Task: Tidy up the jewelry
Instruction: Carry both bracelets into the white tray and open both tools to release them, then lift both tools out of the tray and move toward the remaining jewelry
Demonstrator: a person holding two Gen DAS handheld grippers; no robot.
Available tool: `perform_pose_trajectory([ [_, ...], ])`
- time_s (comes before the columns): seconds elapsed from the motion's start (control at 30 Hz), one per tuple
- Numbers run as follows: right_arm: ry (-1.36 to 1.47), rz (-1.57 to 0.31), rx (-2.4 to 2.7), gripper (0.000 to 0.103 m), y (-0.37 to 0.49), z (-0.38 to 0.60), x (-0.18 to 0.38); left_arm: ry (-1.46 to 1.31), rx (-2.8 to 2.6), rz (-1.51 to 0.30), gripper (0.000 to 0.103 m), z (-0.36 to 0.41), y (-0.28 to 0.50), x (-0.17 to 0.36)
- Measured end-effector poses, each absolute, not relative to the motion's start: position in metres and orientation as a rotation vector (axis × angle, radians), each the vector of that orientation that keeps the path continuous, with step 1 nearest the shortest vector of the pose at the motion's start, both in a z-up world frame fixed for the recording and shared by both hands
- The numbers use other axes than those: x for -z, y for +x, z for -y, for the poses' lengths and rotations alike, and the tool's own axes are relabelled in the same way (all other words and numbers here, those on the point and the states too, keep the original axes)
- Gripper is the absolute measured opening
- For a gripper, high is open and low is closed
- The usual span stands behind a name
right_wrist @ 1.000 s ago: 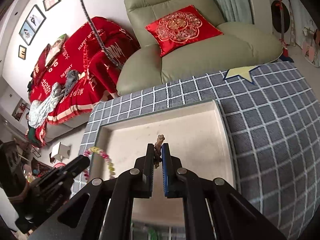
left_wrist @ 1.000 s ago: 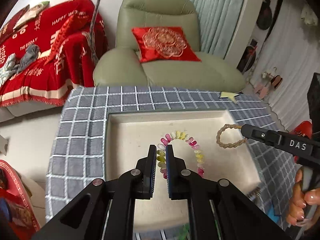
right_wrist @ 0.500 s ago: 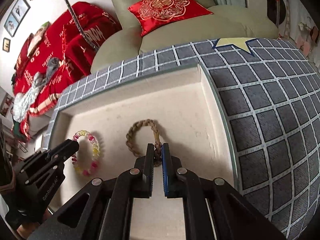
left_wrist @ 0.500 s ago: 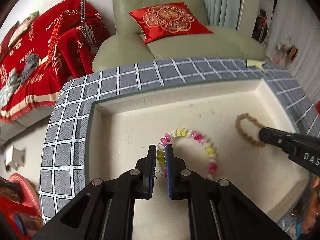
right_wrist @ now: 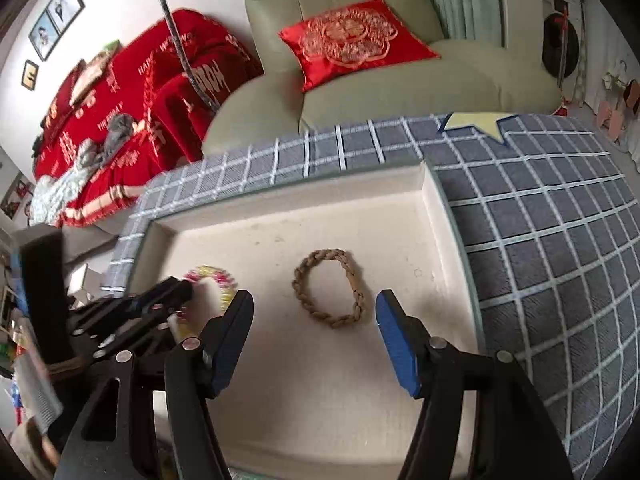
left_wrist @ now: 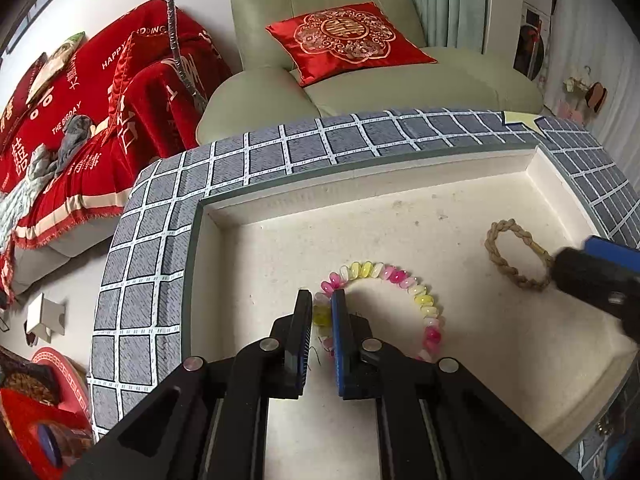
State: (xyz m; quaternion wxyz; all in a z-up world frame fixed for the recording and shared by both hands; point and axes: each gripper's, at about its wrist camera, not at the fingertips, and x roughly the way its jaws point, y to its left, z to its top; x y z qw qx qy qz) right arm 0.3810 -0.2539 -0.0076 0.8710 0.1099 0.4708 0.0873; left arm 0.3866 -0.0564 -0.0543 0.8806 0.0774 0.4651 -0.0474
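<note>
Item: braided bracelet [right_wrist: 329, 289], lying flat in our cream tray [right_wrist: 430, 192]; our right gripper [right_wrist: 315, 312] has just opened, jaws apart, empty. Item: beaded bracelet [left_wrist: 384, 304], alongside, pinched by our left gripper [left_wrist: 321, 312], release pending

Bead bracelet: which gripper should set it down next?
Left. The left gripper is shut on the bead bracelet over the tray; the right gripper has just opened, its braided bracelet lying free.
</note>
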Motion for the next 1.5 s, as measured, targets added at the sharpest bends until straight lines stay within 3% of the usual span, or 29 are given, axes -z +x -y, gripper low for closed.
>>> perform_pose_trajectory([
  [0.23, 0.294, -0.931, -0.157, 0.068, 0.341, 0.279, -0.012, 0.163, 0.107, -0.945, 0.025, 0.058, 0.386, 0.048],
  [0.27, 0.301, -0.927, -0.149, 0.068, 0.336, 0.283, -0.013, 0.162, 0.109, -0.94, 0.033, 0.058, 0.386, 0.046],
  [0.3, 0.307, -0.922, -0.139, 0.068, 0.33, 0.288, -0.014, 0.159, 0.108, -0.936, 0.053, 0.058, 0.385, 0.044],
  [0.33, 0.313, -0.92, -0.133, 0.068, 0.327, 0.29, -0.015, 0.156, 0.095, -0.935, 0.103, 0.057, 0.385, 0.041],
  [0.53, 0.332, -0.924, -0.107, 0.07, 0.309, 0.302, -0.014, 0.143, 0.08, -0.881, 0.103, 0.054, 0.376, 0.027],
  [0.6, 0.326, -0.923, -0.103, 0.086, 0.303, 0.302, -0.014, 0.145, 0.08, -0.861, 0.103, 0.05, 0.368, 0.022],
  [0.73, 0.321, -0.902, -0.106, 0.091, 0.287, 0.302, -0.018, 0.142, 0.095, -0.841, 0.103, 0.04, 0.343, 0.013],
  [0.77, 0.314, -0.894, -0.102, 0.101, 0.282, 0.302, -0.02, 0.141, 0.094, -0.837, 0.103, 0.035, 0.334, 0.008],
  [0.8, 0.311, -0.887, -0.103, 0.103, 0.278, 0.301, -0.021, 0.139, 0.092, -0.834, 0.103, 0.032, 0.328, 0.005],
  [1.1, 0.313, -0.92, -0.118, 0.103, 0.24, 0.302, -0.028, 0.086, 0.132, -0.859, 0.103, -0.004, 0.257, 0.0],
  [1.5, 0.237, -1.016, -0.094, 0.103, 0.182, 0.286, 0.004, 0.126, 0.162, -0.893, 0.103, -0.01, 0.175, 0.024],
])
